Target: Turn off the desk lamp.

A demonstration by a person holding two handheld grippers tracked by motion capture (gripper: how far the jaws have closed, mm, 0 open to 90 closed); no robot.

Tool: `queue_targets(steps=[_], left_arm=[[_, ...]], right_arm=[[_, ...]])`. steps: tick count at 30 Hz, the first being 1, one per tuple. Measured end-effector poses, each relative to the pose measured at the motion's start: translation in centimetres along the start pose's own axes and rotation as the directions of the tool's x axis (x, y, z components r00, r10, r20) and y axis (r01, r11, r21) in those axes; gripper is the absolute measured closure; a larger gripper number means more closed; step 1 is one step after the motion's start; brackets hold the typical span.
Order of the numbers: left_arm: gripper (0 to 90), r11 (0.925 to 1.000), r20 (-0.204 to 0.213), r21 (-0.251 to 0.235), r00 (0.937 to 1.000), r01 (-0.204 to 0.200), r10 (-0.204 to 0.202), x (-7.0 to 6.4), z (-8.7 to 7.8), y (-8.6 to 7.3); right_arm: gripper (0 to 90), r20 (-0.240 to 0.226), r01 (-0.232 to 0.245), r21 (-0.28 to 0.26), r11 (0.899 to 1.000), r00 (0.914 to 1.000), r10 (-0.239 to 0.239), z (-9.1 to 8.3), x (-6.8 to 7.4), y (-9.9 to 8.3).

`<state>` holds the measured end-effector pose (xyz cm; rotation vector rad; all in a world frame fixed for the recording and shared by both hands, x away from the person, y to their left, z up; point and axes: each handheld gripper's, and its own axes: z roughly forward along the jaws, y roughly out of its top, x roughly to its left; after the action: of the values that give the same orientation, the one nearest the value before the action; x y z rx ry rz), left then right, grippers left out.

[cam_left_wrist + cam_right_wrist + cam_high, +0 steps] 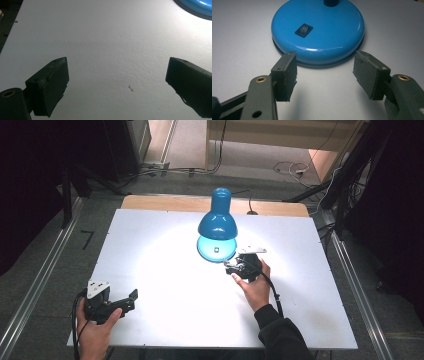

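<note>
Both sets of jaws I see spread apart: right gripper (324, 75) near the blue lamp base (319, 30) mid-frame, left gripper (117, 85) lower left over the white table (100, 37).

A glossy bright blue metal desk lamp (217, 220) stands on a plain white rectangular tabletop (160, 265), and its round blue base (318, 30) carries a small black rocker switch (303, 30) with white markings. The left gripper (122, 304) and right gripper (240, 266) are matte black with brass-coloured screw holes, each topped by a pale grey plate. The person's sleeve (280, 335) is black, and the table's far edge shows a light wood strip (165, 202).
</note>
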<state>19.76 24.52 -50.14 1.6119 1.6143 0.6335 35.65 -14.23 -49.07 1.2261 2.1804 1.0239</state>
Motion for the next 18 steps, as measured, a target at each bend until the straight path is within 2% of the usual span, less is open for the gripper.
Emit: queue_targets(steps=[2, 10, 14, 15, 16, 17, 18], left_arm=[[5.5, 1.0000, 0.001, 0.000, 1.0000, 0.002, -0.002, 0.0, 0.0, 0.0], [5.5, 1.0000, 0.003, -0.002, 1.0000, 0.004, -0.004, 0.1, 0.0, 0.0], [5.5, 1.0000, 0.006, -0.001, 1.0000, 0.005, -0.005, 0.0, -0.1, 0.0], [5.5, 1.0000, 0.006, -0.002, 1.0000, 0.007, -0.007, 0.0, -0.1, 0.0], [5.5, 1.0000, 0.007, -0.002, 1.0000, 0.007, -0.007, 0.0, -0.1, 0.0], [5.5, 1.0000, 0.008, -0.002, 0.9999, 0.007, -0.007, 0.0, -0.1, 0.0], [5.5, 1.0000, 0.008, -0.002, 0.9999, 0.008, -0.008, 0.0, -0.1, 0.0]], right_arm=[[39.7, 0.001, 0.005, -0.007, 1.000, 1.0000, -0.005, 0.1, 0.1, 0.2], [42.3, -0.002, 0.017, -0.006, 1.000, 0.9999, -0.017, 0.7, 0.5, 0.8], [58.4, -0.019, 0.028, -0.025, 0.999, 0.9994, -0.028, 1.1, 0.8, 1.0], [58.4, -0.019, 0.028, -0.025, 0.999, 0.9994, -0.028, 1.1, 0.8, 1.0], [65.8, -0.018, 0.035, -0.036, 0.999, 0.9992, -0.036, 1.3, 0.9, 1.1], [65.8, -0.018, 0.035, -0.036, 0.999, 0.9992, -0.036, 1.3, 0.9, 1.1], [69.9, -0.022, 0.039, -0.047, 0.998, 0.9990, -0.040, 1.4, 1.0, 1.1]])
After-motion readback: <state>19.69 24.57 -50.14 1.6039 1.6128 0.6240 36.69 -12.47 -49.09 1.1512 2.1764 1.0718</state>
